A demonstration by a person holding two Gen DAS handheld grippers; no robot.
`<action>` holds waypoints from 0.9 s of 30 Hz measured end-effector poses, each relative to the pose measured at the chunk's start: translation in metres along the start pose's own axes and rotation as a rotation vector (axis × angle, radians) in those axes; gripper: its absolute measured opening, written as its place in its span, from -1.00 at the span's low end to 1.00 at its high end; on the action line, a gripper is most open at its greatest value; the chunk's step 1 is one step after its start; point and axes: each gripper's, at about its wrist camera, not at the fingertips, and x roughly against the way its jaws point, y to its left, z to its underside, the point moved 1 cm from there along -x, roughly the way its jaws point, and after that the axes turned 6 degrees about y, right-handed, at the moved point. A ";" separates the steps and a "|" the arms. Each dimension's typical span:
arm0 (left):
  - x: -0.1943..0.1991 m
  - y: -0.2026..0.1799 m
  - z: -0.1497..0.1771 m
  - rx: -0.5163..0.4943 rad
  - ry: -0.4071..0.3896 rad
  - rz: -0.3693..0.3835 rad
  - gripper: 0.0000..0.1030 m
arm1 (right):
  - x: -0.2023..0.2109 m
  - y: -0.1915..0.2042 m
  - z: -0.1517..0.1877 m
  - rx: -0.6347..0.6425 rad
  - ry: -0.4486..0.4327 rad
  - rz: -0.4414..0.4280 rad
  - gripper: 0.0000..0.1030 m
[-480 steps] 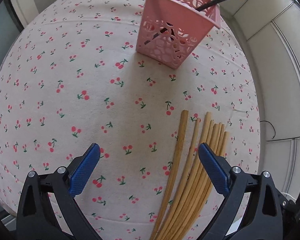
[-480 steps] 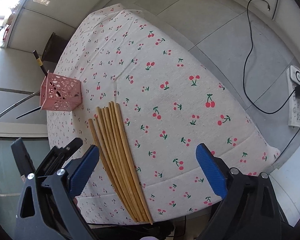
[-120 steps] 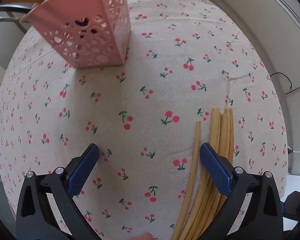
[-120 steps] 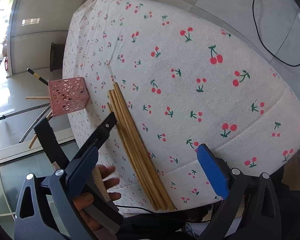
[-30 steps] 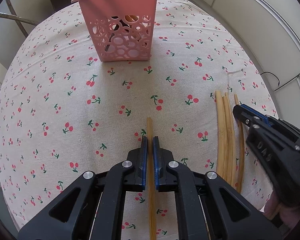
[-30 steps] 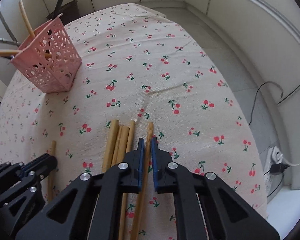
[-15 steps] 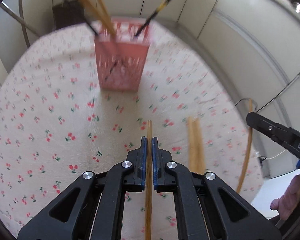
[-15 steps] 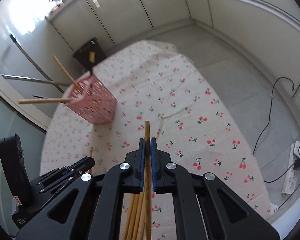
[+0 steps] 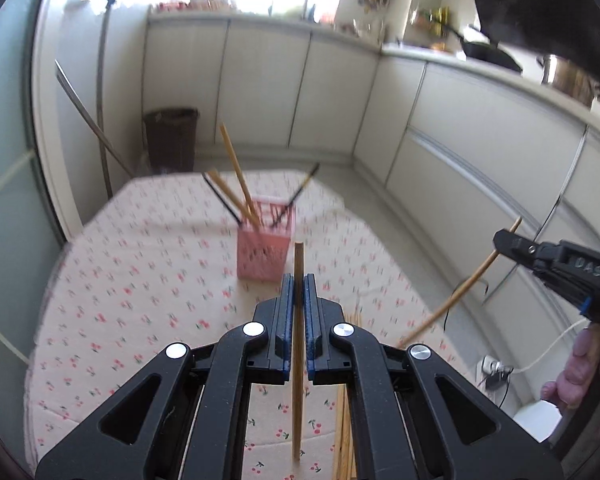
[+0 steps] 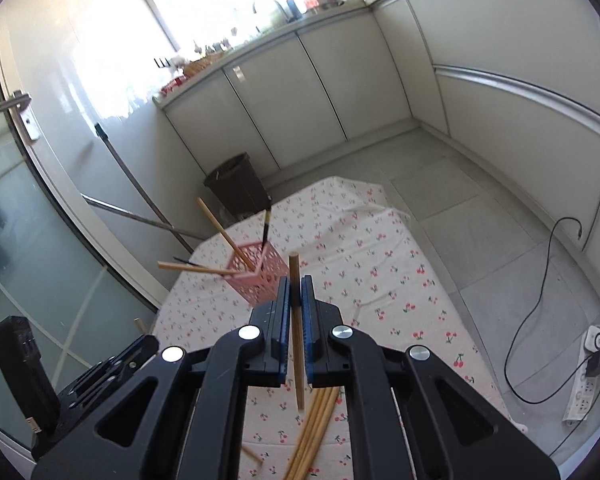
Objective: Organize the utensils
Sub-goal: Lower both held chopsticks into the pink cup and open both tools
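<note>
The worktop (image 10: pixel 384 264) is covered with a cream cloth (image 9: pixel 148 280) printed with small red cherries, and the cloth hangs a little over the edges. On it, toward the far side, stands a pink basket (image 10: pixel 260 276) with holes in its walls, and wooden and black sticks lean out of its top. Nearer to the camera a bundle of wooden chopsticks (image 10: pixel 314 428) lies flat on the cloth, close together, well apart from the basket.
</note>
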 end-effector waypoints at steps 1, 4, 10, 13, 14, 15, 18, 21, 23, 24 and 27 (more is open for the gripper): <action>0.007 0.000 -0.005 0.002 -0.021 -0.001 -0.91 | 0.003 0.000 -0.003 -0.003 -0.011 -0.003 -0.89; 0.021 0.001 -0.024 0.015 -0.064 0.011 -0.91 | 0.010 0.002 -0.017 -0.020 -0.041 -0.017 -0.89; 0.029 -0.001 -0.091 0.060 -0.123 0.019 -0.91 | 0.016 0.004 -0.053 -0.063 -0.089 -0.042 -0.89; 0.024 0.000 -0.125 0.080 -0.147 0.005 -0.91 | 0.017 0.008 -0.071 -0.066 -0.119 -0.053 -0.89; 0.022 0.002 -0.134 0.088 -0.154 -0.002 -0.91 | 0.017 0.009 -0.077 -0.068 -0.130 -0.058 -0.89; 0.019 0.004 -0.145 0.098 -0.162 -0.011 -0.91 | 0.016 0.011 -0.083 -0.068 -0.136 -0.063 -0.89; 0.006 0.011 -0.163 0.122 -0.169 -0.035 -0.91 | 0.012 0.016 -0.098 -0.061 -0.146 -0.075 -0.89; -0.014 0.017 -0.180 0.145 -0.164 -0.062 -0.91 | 0.005 0.019 -0.110 -0.061 -0.152 -0.087 -0.89; -0.032 0.023 -0.187 0.159 -0.160 -0.085 -0.90 | -0.004 0.020 -0.116 -0.064 -0.152 -0.086 -0.89; -0.042 0.024 -0.189 0.155 -0.145 -0.078 -0.87 | -0.008 0.019 -0.117 -0.066 -0.148 -0.086 -0.89; -0.059 0.030 -0.186 0.171 -0.087 -0.125 -0.86 | -0.022 0.020 -0.120 -0.076 -0.126 -0.085 -0.89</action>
